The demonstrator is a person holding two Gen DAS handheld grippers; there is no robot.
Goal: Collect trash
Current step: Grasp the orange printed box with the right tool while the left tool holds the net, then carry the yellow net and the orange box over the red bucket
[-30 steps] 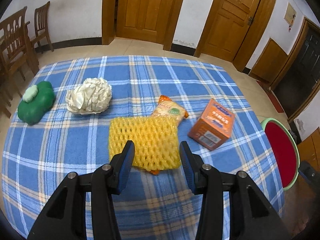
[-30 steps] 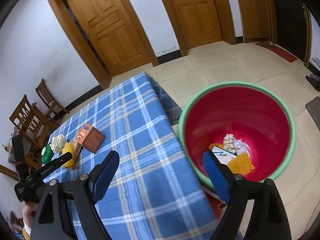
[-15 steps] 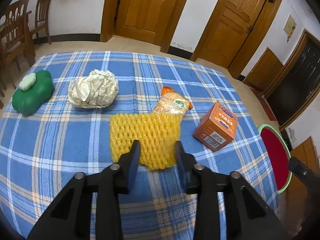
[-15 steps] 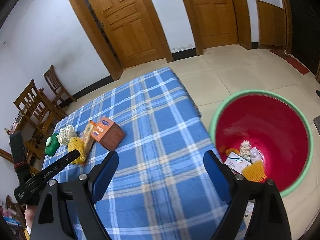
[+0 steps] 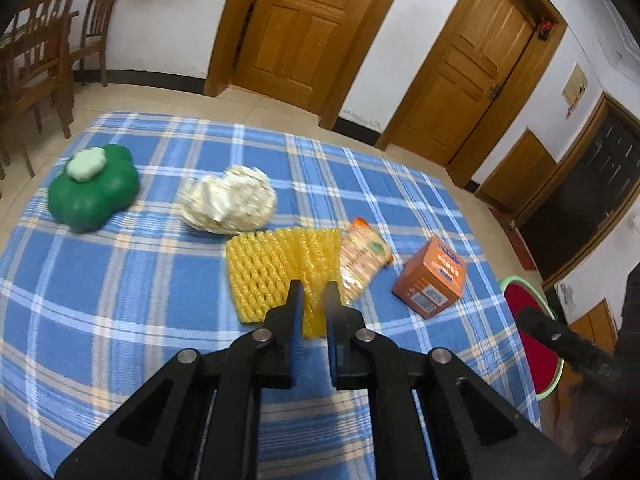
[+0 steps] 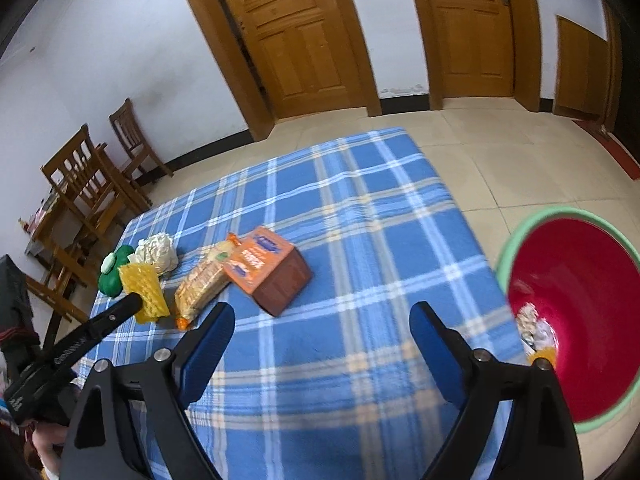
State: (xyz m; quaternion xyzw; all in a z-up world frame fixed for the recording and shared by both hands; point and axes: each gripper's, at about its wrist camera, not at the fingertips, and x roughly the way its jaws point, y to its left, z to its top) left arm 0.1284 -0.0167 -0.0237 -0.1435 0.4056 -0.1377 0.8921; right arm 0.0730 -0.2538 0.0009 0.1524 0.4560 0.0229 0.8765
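Observation:
A yellow foam net (image 5: 276, 268) lies on the blue plaid table (image 5: 120, 280). My left gripper (image 5: 313, 292) is shut on its near edge; the net also shows in the right wrist view (image 6: 146, 290). Beside it lie a snack packet (image 5: 362, 260), an orange box (image 5: 432, 284) and a crumpled white paper ball (image 5: 230, 200). My right gripper (image 6: 322, 332) is open and empty above the table, near the orange box (image 6: 266, 268). The red bin with a green rim (image 6: 576, 320) stands on the floor to the right and holds some trash.
A green clover-shaped object (image 5: 94, 190) sits at the table's left end. Wooden chairs (image 6: 88, 184) stand beyond the left side. Wooden doors (image 5: 296, 28) line the far wall. The bin also shows at the right edge in the left wrist view (image 5: 532, 336).
My left gripper has closed from wide open onto the near edge of the yellow net. My right gripper has swung left from over the bin to over the table.

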